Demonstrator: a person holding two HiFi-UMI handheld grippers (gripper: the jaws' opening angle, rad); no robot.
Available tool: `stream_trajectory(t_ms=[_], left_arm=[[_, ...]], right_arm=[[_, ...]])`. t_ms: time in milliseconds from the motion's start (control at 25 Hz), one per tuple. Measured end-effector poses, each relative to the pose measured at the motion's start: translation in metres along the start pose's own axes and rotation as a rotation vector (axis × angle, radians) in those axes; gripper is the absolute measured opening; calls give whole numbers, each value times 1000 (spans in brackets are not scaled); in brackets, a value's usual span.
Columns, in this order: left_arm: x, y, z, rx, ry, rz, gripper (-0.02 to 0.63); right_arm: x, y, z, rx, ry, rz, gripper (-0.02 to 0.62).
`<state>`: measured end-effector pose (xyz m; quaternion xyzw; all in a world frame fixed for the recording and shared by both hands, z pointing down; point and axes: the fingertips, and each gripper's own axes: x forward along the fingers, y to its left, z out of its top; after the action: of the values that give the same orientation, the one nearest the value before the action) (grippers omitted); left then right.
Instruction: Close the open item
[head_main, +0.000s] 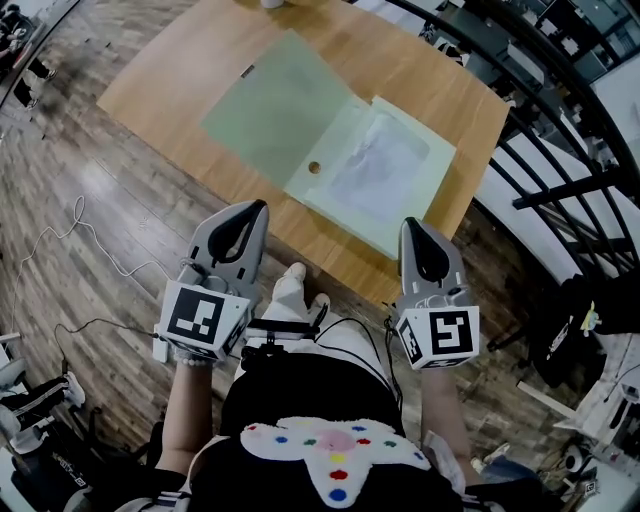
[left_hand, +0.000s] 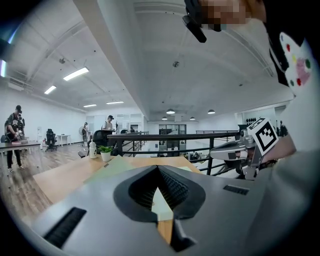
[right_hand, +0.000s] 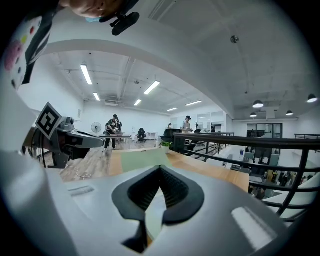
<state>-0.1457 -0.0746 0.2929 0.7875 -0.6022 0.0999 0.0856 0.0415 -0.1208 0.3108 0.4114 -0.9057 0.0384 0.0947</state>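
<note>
Two grippers sit in your hands, both at the near side of the table. At the far left, a thin white cable (head_main: 75, 235) trails over the wood floor (head_main: 60, 160), well apart from the table. Your left gripper (head_main: 257, 207) has its jaws pressed together with nothing between them, and its tip reaches about the near edge of the wooden table (head_main: 165, 85).

On that table lies the open green folder (head_main: 275, 110), spread flat. Its left cover is bare. Its right half (head_main: 385, 170) carries a pale sheet under what looks like clear plastic, and a small round fastener (head_main: 314, 167) sits by the spine.

At the table's far end, the left gripper view shows a small potted plant (left_hand: 105, 152) and a white bottle (left_hand: 92, 148), well apart from the folder. In the head view a white object (head_main: 270, 3) there is cut off by the top edge.

Your right gripper (head_main: 414, 224) is likewise closed on nothing. Its tip overlaps the folder's near right edge in the head view, and you cannot tell whether it touches.

Further right, a black railing (head_main: 560, 175) runs just beside the table. In both gripper views the gripper's own body covers the lower half, so only a sliver of folder shows through the gap below the jaws.
</note>
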Motion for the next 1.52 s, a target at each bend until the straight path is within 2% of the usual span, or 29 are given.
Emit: stream_trajectory(t_ms=[320, 520, 880, 1160, 1520], left_arm=[[26, 47, -12, -78, 13, 30, 6], [37, 70, -26, -199, 11, 42, 11], [64, 116, -76, -465, 24, 100, 147], [87, 139, -112, -559, 62, 114, 170], [114, 162, -151, -632, 107, 134, 201]], right_arm=[[42, 6, -3, -7, 38, 24, 8], [62, 9, -7, -13, 61, 42, 8], [92, 11, -20, -11, 99, 47, 8], [106, 13, -29, -1, 124, 31, 8], [110, 11, -47, 16, 170, 0, 8]])
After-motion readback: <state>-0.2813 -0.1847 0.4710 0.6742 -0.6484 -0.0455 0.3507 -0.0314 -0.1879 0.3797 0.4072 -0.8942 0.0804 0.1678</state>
